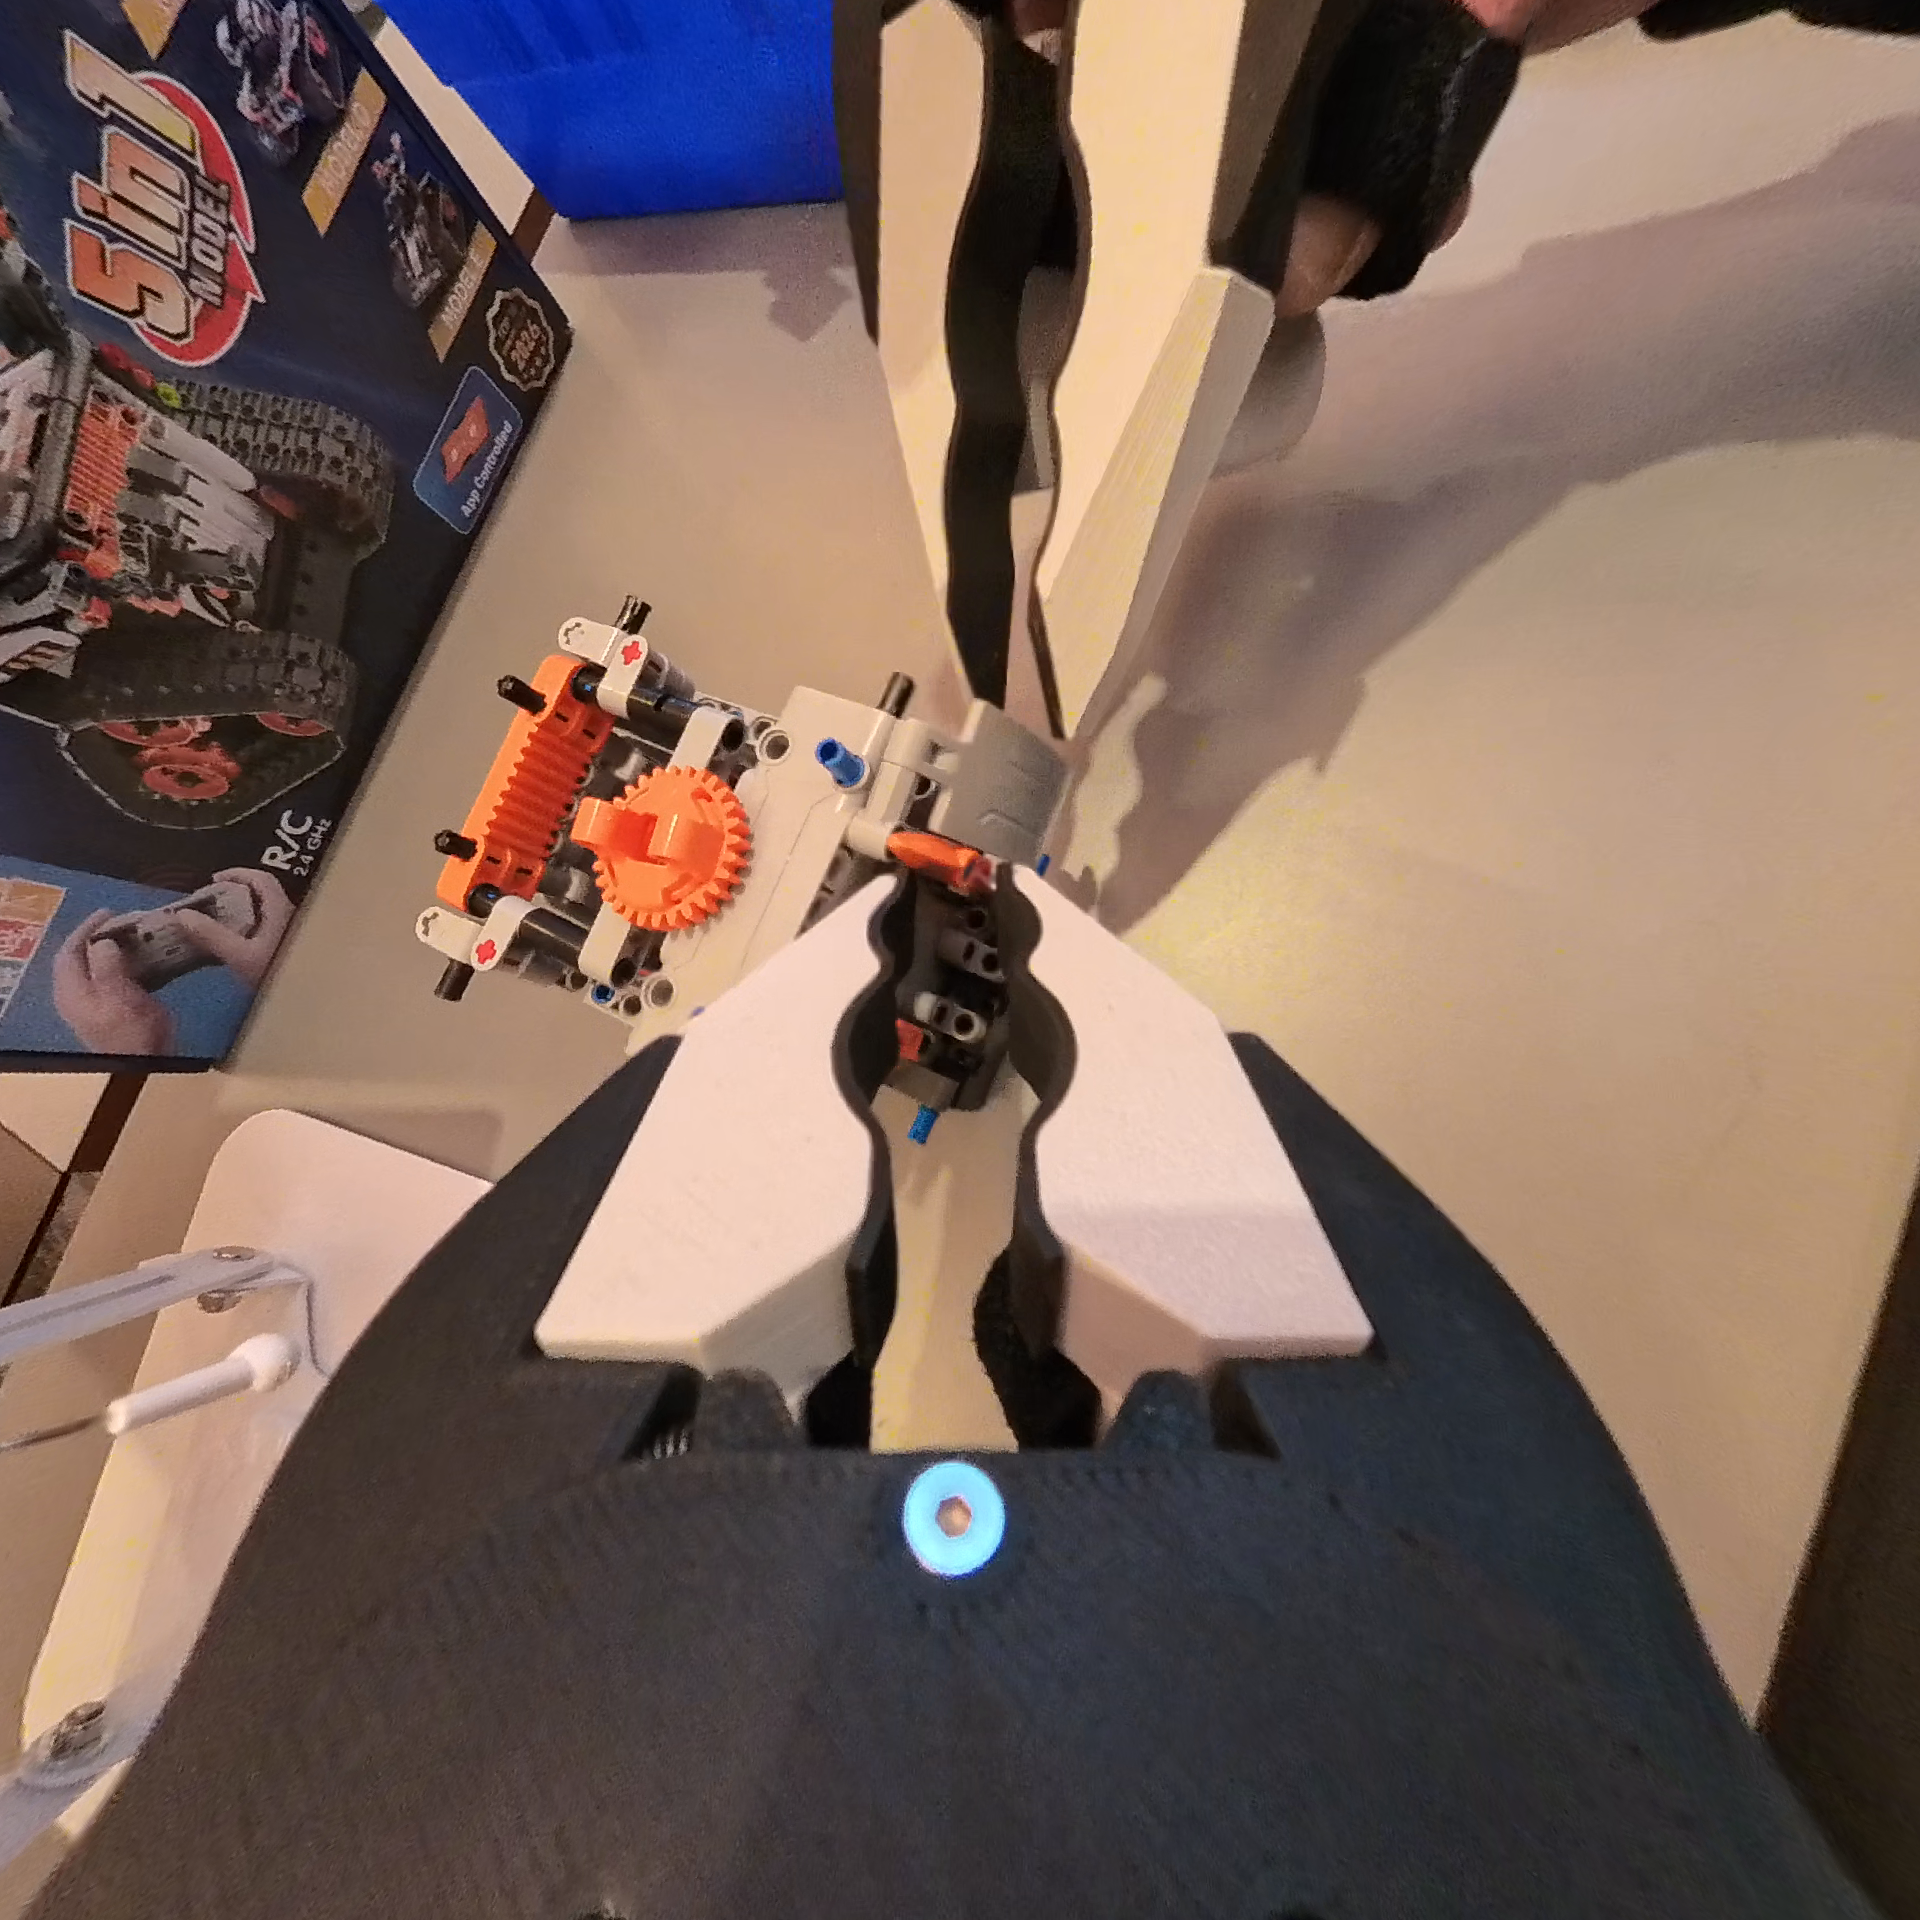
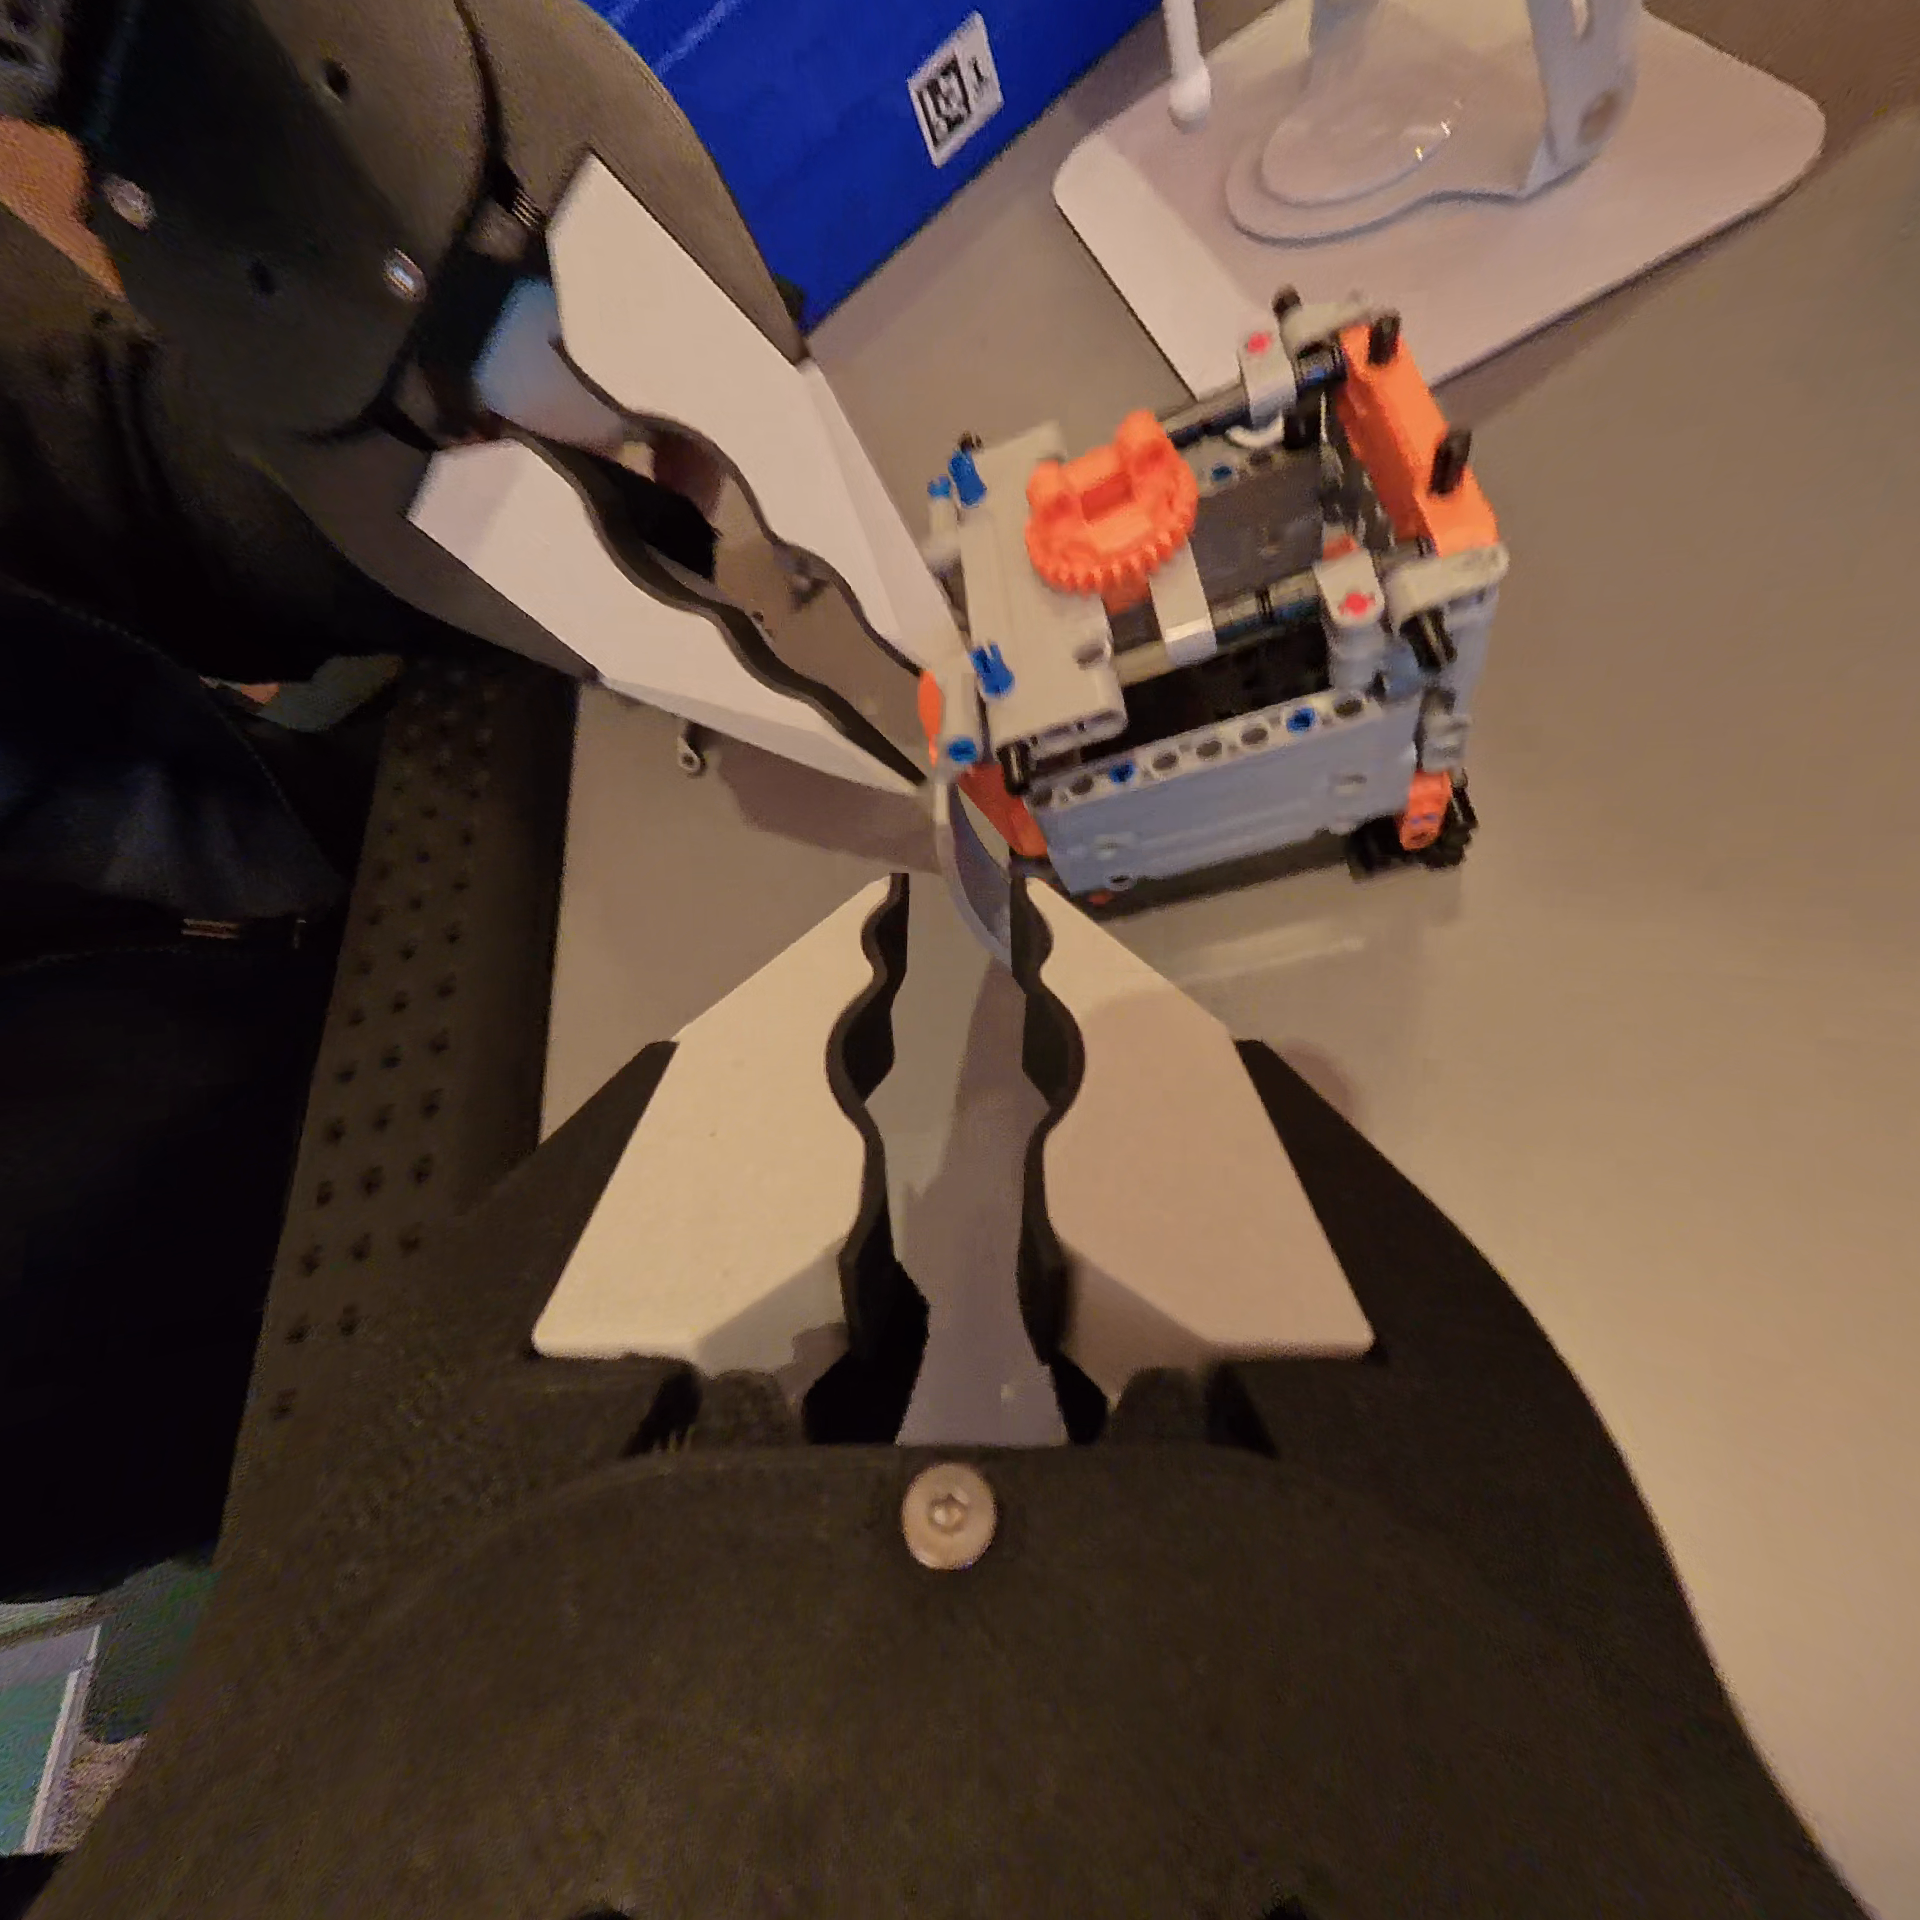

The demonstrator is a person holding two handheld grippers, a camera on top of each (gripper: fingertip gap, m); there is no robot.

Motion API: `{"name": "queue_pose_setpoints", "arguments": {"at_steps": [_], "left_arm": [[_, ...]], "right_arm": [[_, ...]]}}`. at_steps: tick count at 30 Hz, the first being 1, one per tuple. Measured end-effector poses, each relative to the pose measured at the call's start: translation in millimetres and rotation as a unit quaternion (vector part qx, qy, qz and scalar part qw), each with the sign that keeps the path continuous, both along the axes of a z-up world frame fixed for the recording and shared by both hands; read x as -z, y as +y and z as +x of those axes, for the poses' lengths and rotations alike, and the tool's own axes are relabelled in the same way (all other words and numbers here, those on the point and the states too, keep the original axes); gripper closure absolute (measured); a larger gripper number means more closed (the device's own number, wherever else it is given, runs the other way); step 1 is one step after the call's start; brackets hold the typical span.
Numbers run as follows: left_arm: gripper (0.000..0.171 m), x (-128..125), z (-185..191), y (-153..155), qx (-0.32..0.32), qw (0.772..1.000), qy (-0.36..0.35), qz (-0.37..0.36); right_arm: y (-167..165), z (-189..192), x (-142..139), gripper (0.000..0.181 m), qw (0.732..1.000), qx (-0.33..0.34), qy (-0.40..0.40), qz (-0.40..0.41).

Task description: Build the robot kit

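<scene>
Both grippers are closed on one brick model (image 2: 1236, 644): left gripper (image 1: 951, 883) is clamped on its dark near end, right gripper (image 2: 956, 894) on a curved grey panel (image 1: 1003, 779) beside it. Model is set on the table (image 1: 1455, 935).

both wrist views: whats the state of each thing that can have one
left gripper: shut on the brick model
right gripper: shut on the grey curved panel
brick model: part-built, standing on the table
grey curved panel: pressed against the model's corner
orange gear: mounted on the model
toy box: lying flat
</scene>
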State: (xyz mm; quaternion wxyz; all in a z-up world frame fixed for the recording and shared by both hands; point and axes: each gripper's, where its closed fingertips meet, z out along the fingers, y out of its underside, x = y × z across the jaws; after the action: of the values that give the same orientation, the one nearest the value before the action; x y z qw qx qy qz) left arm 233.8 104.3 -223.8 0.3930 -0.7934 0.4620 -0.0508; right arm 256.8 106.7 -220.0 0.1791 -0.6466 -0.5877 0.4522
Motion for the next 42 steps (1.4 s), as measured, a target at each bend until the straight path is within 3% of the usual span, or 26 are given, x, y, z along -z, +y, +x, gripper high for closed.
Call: {"name": "queue_pose_setpoints", "arguments": {"at_steps": [3, 7, 15, 27, 42], "left_arm": [[0.158, -2, 2, -9, 0.011, 1.000, -0.001, -0.004], [0.159, 5, -1, -20, 0.009, 1.000, 0.018, -0.007], [0.158, 44, 0, -21, -0.007, 0.999, 0.033, -0.026], [0.157, 46, 0, -8, -0.015, 1.000, 0.010, -0.005], [0.157, 53, -12, -1, -0.036, 0.999, 0.029, -0.003]], "right_arm": [[-1, 2, 20, 0.158, 0.999, 0.006, -0.027, 0.023], [-5, -7, 36, 0.173, 0.997, 0.000, -0.036, 0.074], [-10, -12, 33, 0.179, 0.997, -0.012, -0.005, 0.073], [3, -7, 37, 0.176, 0.996, 0.008, -0.013, 0.085], [13, 2, 37, 0.179, 0.993, 0.008, -0.044, 0.112]]}}
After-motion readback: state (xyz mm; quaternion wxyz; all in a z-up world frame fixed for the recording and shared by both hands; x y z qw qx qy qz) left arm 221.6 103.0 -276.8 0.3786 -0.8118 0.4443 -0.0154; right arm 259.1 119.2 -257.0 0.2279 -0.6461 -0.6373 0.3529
